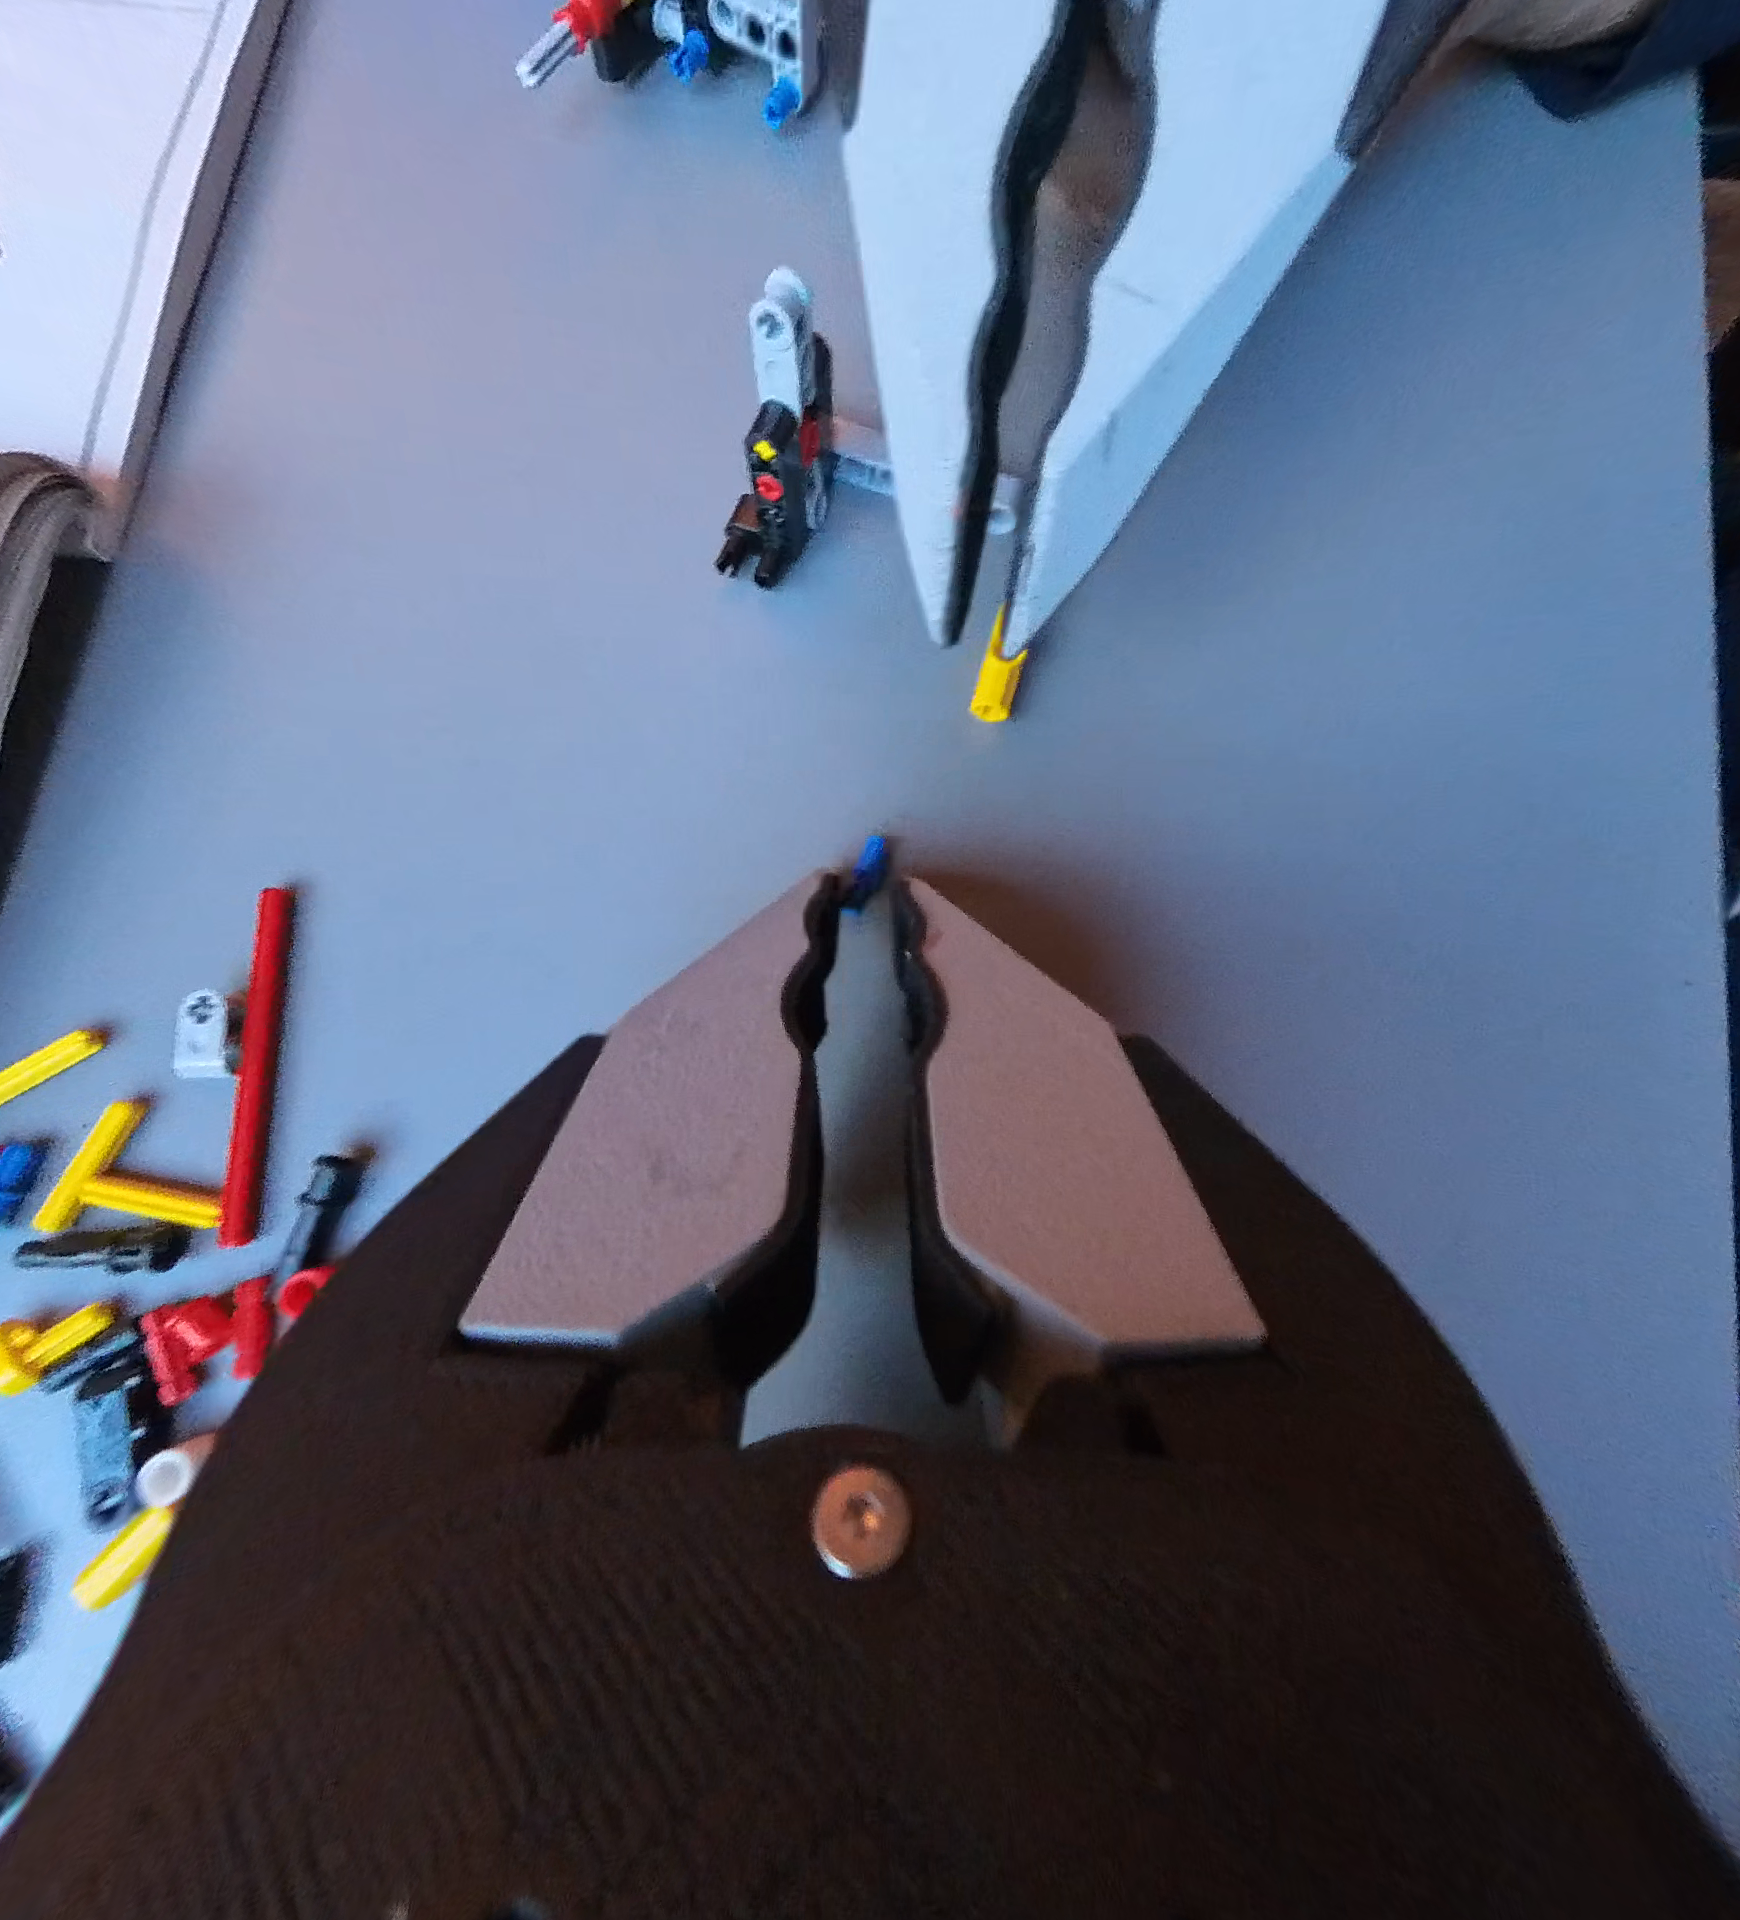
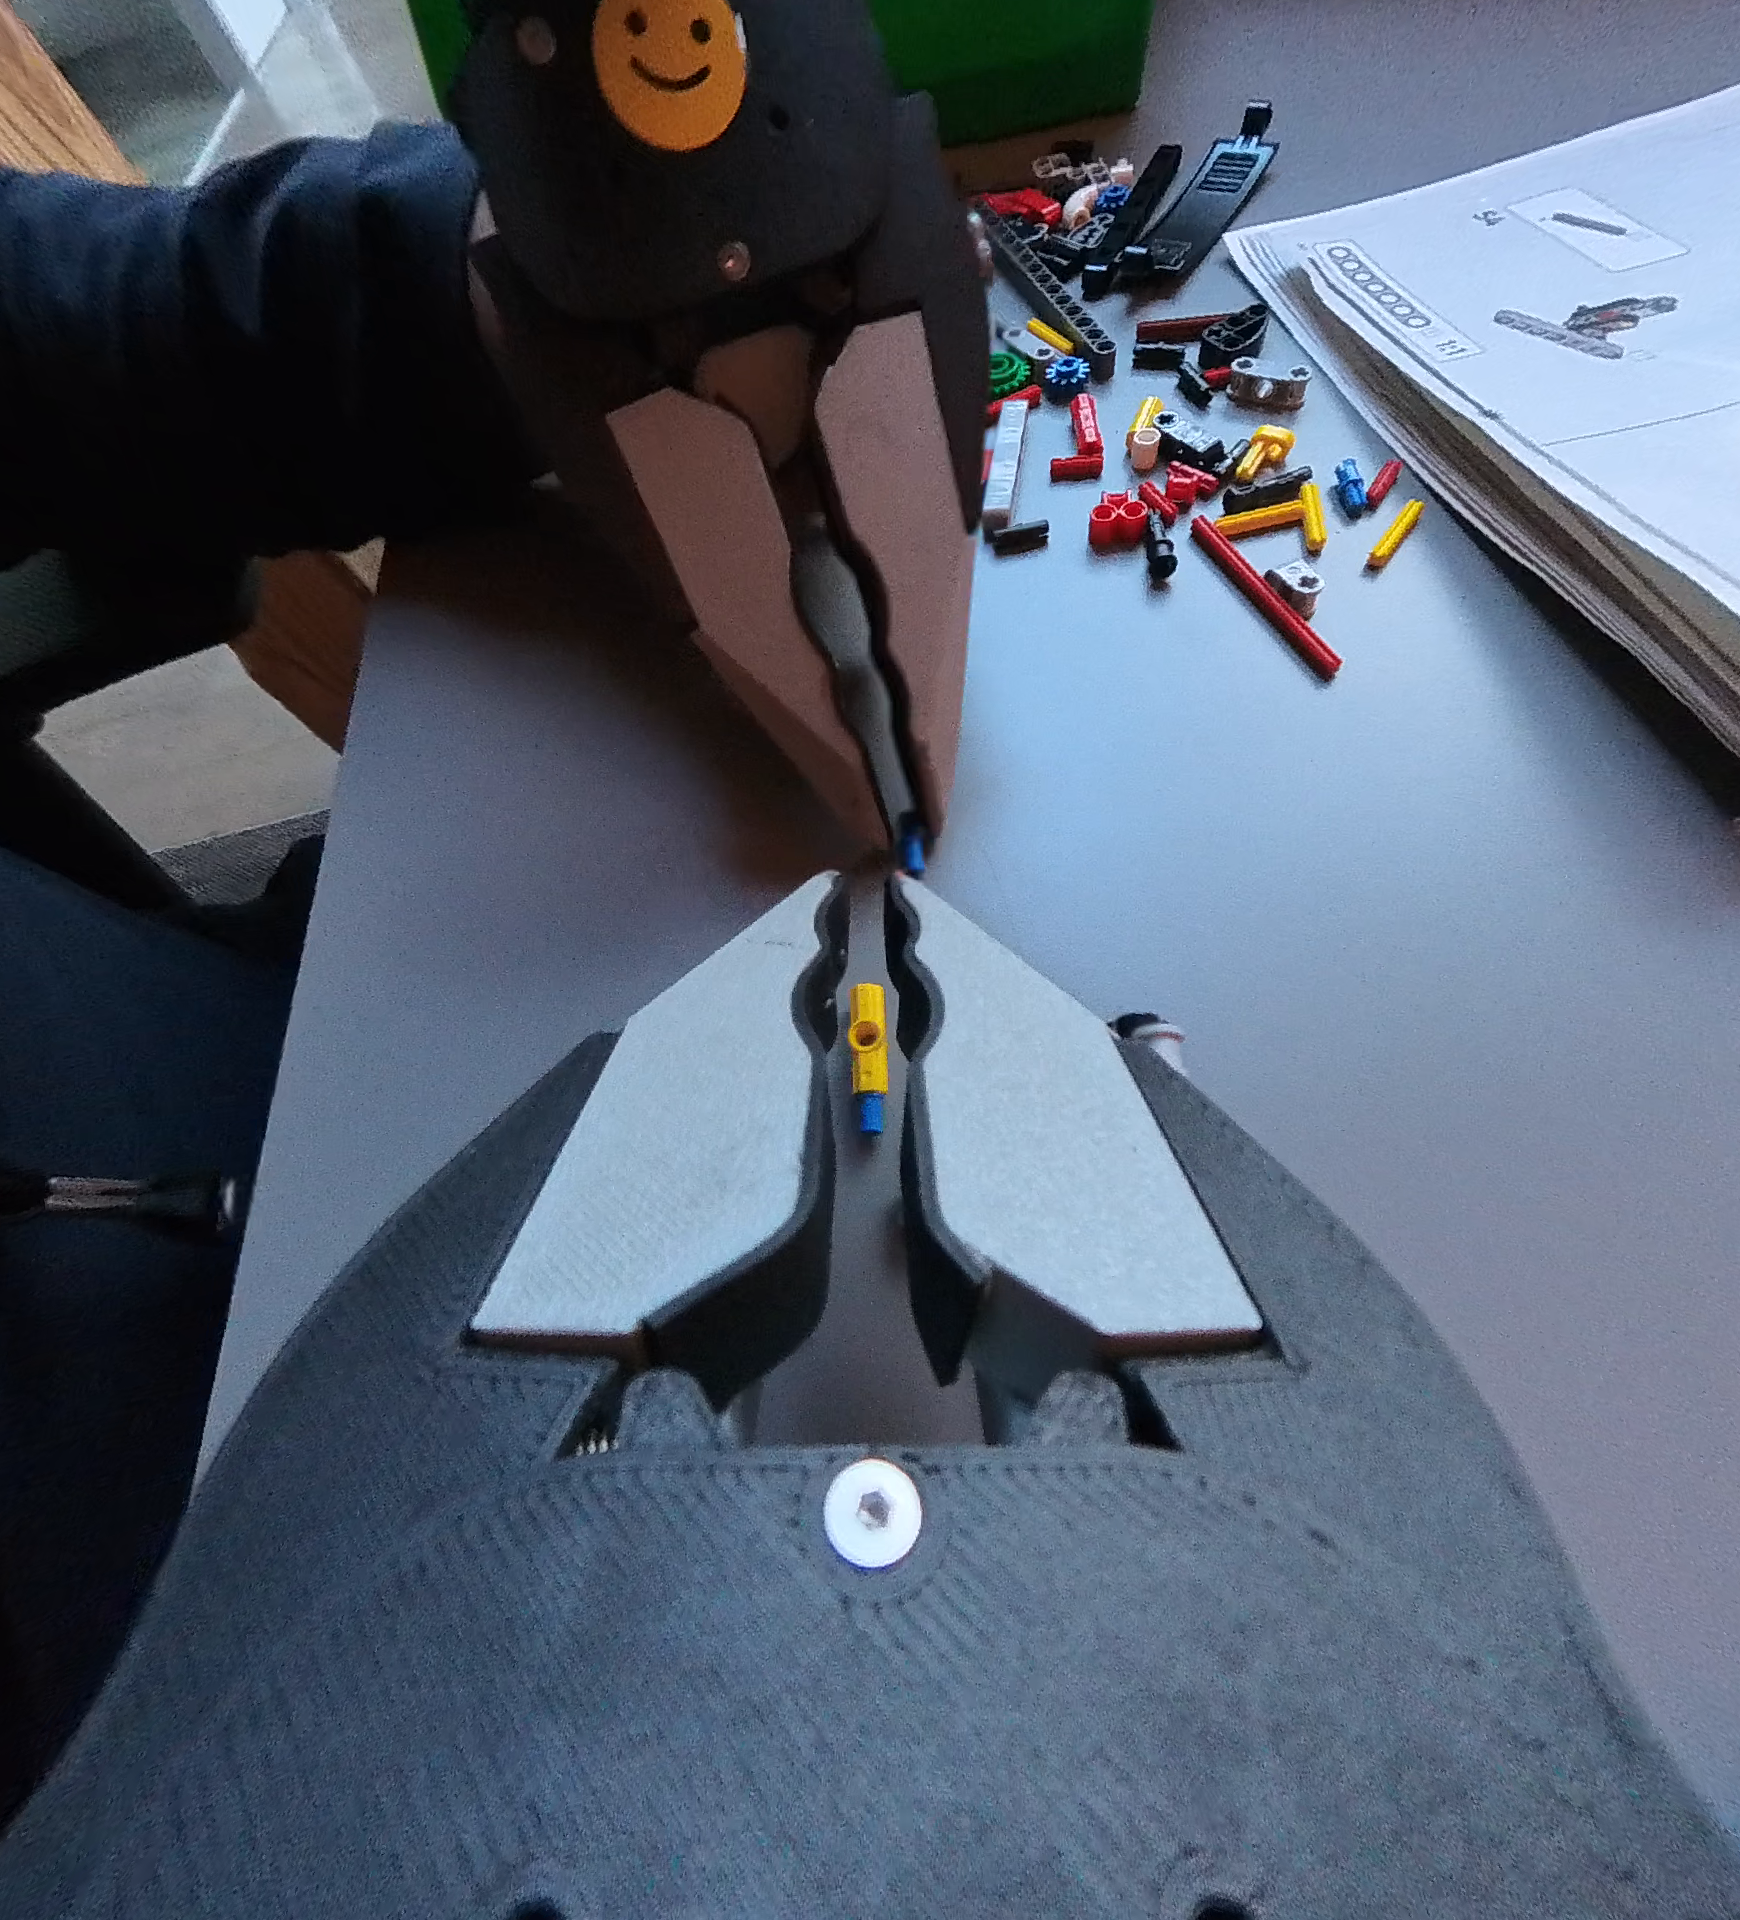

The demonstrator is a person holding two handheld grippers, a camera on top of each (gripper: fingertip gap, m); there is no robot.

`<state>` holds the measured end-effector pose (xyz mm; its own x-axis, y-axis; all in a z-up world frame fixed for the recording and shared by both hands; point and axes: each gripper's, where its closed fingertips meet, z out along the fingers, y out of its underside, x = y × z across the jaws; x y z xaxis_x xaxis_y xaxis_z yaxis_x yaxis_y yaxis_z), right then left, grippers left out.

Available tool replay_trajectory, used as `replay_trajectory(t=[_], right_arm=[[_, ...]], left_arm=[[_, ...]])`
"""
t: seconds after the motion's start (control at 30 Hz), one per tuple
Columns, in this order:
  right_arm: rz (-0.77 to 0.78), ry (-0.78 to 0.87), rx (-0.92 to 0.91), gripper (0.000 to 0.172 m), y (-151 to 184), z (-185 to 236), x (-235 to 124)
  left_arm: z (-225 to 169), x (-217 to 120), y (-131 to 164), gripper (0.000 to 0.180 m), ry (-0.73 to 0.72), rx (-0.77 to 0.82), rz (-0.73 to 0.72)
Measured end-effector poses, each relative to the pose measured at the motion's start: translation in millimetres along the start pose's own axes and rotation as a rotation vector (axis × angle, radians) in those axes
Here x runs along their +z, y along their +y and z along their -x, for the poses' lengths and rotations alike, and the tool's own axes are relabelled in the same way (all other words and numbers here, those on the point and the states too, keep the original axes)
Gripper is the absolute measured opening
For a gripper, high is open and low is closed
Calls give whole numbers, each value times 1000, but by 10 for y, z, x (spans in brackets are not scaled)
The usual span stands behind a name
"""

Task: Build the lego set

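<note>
Left gripper [image 1: 866, 883] clamps a blue pin [image 1: 868, 864]. Right gripper [image 2: 866, 883] stands slightly apart over a yellow connector [image 2: 867, 1039], contact unclear. Loose bricks [image 2: 1209, 457] at 1 o'clock; booklet [image 2: 1572, 364] cut off.

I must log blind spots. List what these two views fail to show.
- Left wrist view: loose parts are blurred and partly behind the body of the left gripper.
- Left wrist view: the top end of the yellow connector is covered by a fingertip of the right gripper; contact unclear.
- Right wrist view: booklet is cut off by the right edge.
- Both views: the rear of the blue pin is hidden between the left pads.
</note>
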<state>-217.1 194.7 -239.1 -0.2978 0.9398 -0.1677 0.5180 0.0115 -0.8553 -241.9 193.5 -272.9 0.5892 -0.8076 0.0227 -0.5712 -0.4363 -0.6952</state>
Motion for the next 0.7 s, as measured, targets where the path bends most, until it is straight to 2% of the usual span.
replay_trajectory(t=[0.13,0.27,0.4,0.57,0.7], right_arm=[[-1,2,-17,2,6,18,-18],[-6,7,-33,0,-7,30,-39],[-9,28,-51,0,-14,14,-70],[-28,42,-56,0,-47,-8,-144],[-56,40,-50,0,-93,-7,-208]], left_arm=[[80,-92,88,21,-28,66,100],[165,-125,118,23,-64,101,190],[213,-159,158,20,-141,-18,248],[115,-151,-24,16,-181,-115,154],[264,-66,1,19,-222,-59,216]])
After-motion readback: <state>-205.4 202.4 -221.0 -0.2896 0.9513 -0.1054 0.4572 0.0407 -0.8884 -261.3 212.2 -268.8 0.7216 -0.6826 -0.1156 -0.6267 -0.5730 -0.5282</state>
